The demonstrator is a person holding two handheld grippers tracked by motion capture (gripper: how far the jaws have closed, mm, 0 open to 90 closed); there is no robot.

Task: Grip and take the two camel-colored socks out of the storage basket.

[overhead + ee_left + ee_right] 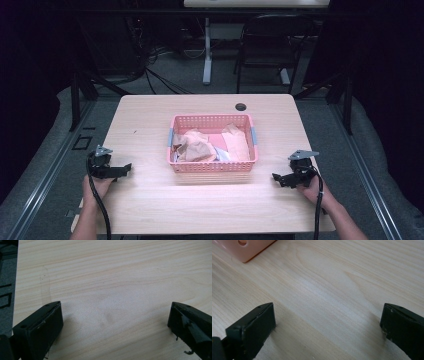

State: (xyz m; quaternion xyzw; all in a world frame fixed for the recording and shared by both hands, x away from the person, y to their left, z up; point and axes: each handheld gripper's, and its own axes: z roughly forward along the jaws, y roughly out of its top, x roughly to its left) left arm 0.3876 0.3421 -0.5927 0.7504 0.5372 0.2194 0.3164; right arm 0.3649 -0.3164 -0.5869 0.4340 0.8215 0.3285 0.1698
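High view: a pale wooden table point(150, 210) fills the middle of the scene, with a pink perforated plastic basket point(212, 166) standing at its centre. Crumpled tan and pink cloths point(200, 145) lie heaped inside the basket, together with a strip of white fabric point(221, 154) near its front wall. The left gripper point(125, 169), black and held in a hand point(97, 186) at the table's left edge, rests on the wood well apart from the basket, its jaws pointing toward the centre. The right gripper point(276, 178), held in the other hand point(312, 189) near the right edge, also sits low on the table, angled toward the basket's front right corner.

Left gripper view: the two black jaws stand wide apart with bare wood between them, nothing grasped.

Right gripper view: the jaws are likewise spread wide over bare wood, released, with a corner of the pink basket point(244, 250) ahead at the upper left.
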